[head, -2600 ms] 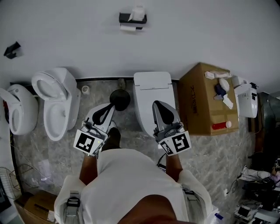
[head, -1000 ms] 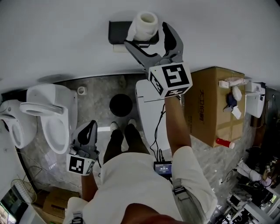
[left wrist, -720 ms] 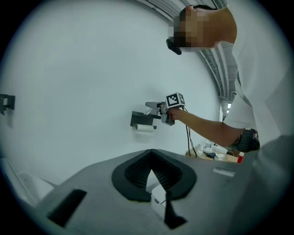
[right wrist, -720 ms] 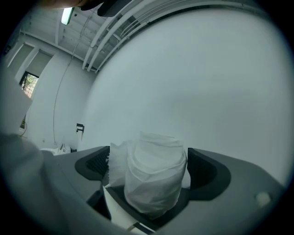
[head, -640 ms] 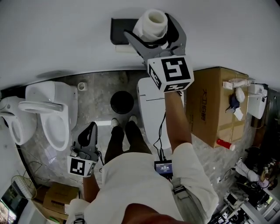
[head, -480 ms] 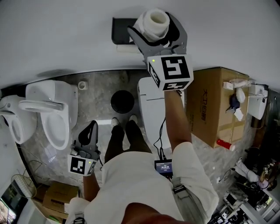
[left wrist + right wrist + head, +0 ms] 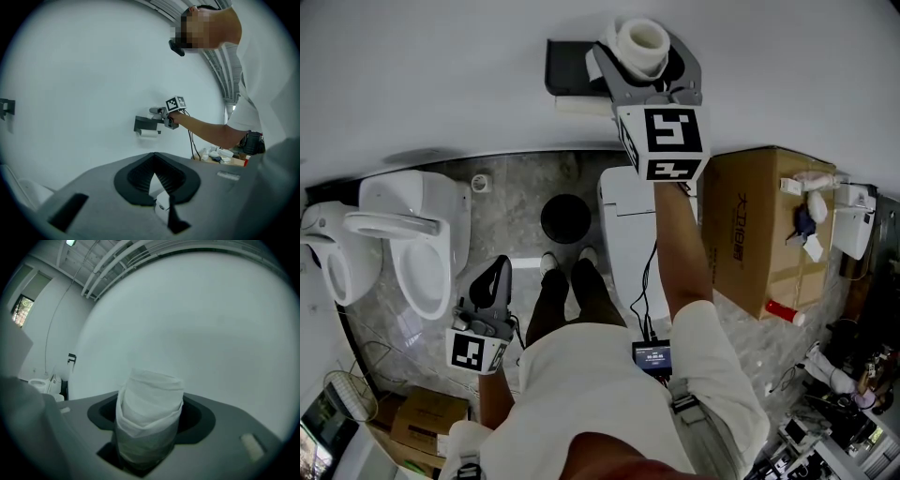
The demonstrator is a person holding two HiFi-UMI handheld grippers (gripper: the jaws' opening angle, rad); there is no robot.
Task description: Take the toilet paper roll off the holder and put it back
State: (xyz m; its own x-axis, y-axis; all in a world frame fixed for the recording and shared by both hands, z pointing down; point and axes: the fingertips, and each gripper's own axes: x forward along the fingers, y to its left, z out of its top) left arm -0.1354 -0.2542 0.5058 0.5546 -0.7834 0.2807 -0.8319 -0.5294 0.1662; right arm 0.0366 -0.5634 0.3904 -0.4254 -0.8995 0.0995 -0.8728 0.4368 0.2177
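My right gripper (image 7: 646, 60) has just been closing and now grasps the toilet paper roll (image 7: 642, 39). I'd squeeze softly and lift straight off the holder (image 7: 568, 66). My left gripper (image 7: 498, 274) hangs clenched and empty.

The right gripper (image 7: 645, 58) hides the bottom of the roll (image 7: 642, 37) and one end of the holder (image 7: 566, 66). In the left gripper view the roll is too small to tell.

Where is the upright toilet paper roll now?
In the head view the toilet paper roll is at the top centre, between the jaws of the right gripper, which have just been closing on it, beside the black holder on the wall.
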